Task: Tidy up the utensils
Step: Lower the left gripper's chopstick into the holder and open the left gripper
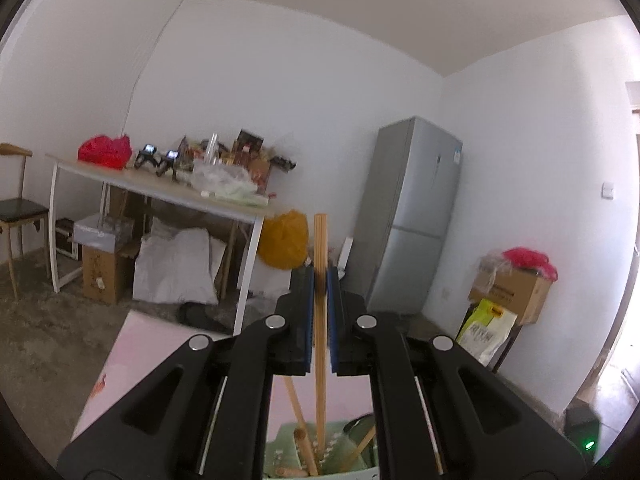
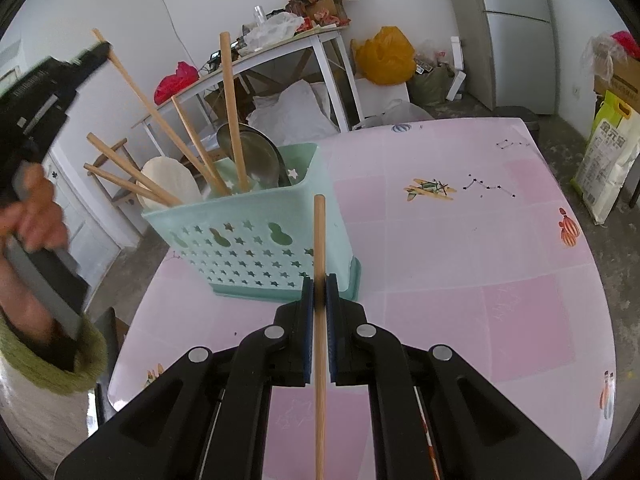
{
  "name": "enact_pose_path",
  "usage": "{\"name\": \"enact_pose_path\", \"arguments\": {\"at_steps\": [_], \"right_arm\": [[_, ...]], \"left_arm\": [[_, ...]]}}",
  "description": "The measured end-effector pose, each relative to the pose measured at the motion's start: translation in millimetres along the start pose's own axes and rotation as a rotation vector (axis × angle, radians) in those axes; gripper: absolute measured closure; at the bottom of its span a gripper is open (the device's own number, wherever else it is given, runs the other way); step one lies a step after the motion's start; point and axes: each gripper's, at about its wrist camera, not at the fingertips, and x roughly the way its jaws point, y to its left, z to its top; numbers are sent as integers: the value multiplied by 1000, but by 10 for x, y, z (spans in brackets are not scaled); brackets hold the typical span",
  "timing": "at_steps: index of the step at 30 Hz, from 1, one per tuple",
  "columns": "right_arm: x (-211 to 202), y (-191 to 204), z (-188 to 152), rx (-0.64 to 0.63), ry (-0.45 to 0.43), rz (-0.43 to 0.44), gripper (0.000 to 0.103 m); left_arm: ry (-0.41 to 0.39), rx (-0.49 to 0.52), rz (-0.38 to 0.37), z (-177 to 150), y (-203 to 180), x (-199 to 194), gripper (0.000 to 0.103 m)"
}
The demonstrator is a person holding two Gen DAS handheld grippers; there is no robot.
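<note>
A mint-green perforated utensil basket [image 2: 256,240] stands on the pink table [image 2: 460,264]. It holds several wooden chopsticks [image 2: 232,112], a metal ladle and a pale wooden spoon. My left gripper [image 1: 320,280] is shut on a wooden chopstick [image 1: 320,320] whose lower end reaches into the basket [image 1: 288,452] below it. In the right wrist view the left gripper [image 2: 102,48] grips that slanted chopstick from the upper left. My right gripper [image 2: 319,292] is shut on another wooden chopstick [image 2: 319,240], held upright just in front of the basket.
The pink table's far edge [image 2: 460,120] and its left edge are near the basket. Behind stand a cluttered white table [image 1: 160,188], a grey fridge [image 1: 408,216], a yellow bag [image 1: 284,240], cardboard boxes [image 1: 512,288] and a chair [image 1: 16,208].
</note>
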Motion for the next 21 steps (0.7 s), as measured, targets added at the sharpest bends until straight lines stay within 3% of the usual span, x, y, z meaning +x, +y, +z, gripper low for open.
{"name": "enact_pose_path", "arguments": {"at_steps": [10, 21], "right_arm": [[5, -7, -17, 1, 8, -5, 97], [-106, 19, -5, -1, -21, -20, 97]], "left_arm": [[76, -31, -45, -249, 119, 44, 94], [71, -25, -91, -166, 108, -362, 56]]}}
